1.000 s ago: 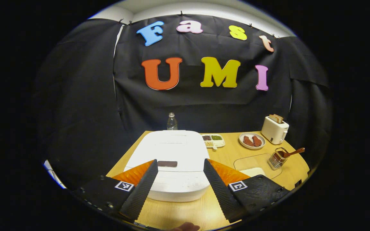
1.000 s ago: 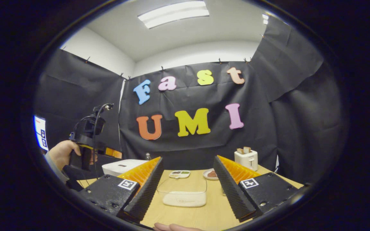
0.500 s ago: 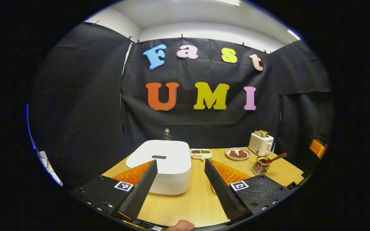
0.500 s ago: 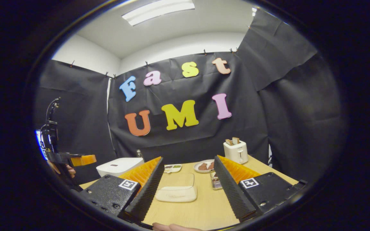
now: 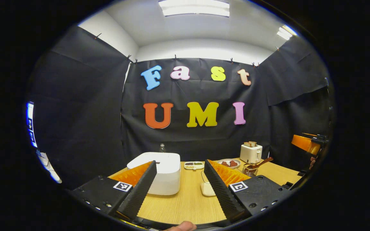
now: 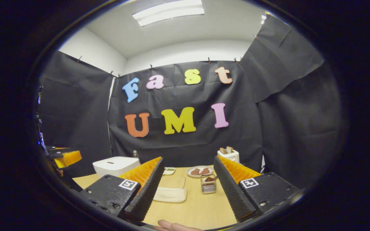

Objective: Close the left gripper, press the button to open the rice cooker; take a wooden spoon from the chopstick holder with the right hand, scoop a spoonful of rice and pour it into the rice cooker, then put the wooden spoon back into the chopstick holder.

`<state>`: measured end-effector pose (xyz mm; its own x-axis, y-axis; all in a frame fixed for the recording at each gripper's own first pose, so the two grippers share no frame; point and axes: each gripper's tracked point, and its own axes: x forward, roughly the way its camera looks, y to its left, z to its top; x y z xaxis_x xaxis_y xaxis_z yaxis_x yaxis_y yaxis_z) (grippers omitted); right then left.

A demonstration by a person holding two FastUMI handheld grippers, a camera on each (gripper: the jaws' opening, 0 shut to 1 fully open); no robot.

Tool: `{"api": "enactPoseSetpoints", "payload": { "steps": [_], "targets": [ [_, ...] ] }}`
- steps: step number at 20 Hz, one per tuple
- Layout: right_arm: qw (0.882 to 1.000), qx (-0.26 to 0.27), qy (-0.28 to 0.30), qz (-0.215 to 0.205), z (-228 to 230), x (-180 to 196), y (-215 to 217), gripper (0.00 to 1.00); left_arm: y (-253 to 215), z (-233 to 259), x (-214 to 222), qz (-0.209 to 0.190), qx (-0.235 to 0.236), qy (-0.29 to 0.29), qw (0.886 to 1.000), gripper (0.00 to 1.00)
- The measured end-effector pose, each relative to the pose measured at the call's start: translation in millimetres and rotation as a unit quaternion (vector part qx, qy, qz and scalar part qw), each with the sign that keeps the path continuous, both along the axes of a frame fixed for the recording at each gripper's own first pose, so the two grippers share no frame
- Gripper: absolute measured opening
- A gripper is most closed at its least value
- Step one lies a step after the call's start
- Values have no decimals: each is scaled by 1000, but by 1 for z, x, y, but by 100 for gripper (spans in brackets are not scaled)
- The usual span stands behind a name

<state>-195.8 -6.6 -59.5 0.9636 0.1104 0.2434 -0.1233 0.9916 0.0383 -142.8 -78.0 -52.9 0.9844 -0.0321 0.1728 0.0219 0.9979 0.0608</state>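
Standing on table [image 5: 185,205], rice cooker [image 5: 161,171] lid down, toaster [image 5: 251,153], both grippers' jaws wide, empty.

Even overhead illumination from ceiling light panels [image 5: 194,7] [image 6: 168,12], bright but not overexposed. The wooden surface [image 5: 185,202] shows mild sheen and soft, short shadows. Focus is sharp centrally; strong fisheye curvature bends straight lines and dims detail toward the margins of both views.

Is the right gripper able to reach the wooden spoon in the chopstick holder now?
Probably yes. The right gripper is open, the chopstick holder stands on the table between its fingers and farther ahead, and nothing lies between; the wooden spoon sticks out above the rim.
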Motion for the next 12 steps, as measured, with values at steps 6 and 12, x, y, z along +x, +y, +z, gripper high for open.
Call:
{"api": "enactPoseSetpoints", "payload": {
  "steps": [6,12],
  "targets": [
    [999,-13,-29,17,8,-19,8,100,-5,7,-10,4,5,-14,1000,94],
    [1000,6,-24,-9,3,-8,-12,100,-16,9,-8,-5,21,-16,1000,94]
  ]
}}
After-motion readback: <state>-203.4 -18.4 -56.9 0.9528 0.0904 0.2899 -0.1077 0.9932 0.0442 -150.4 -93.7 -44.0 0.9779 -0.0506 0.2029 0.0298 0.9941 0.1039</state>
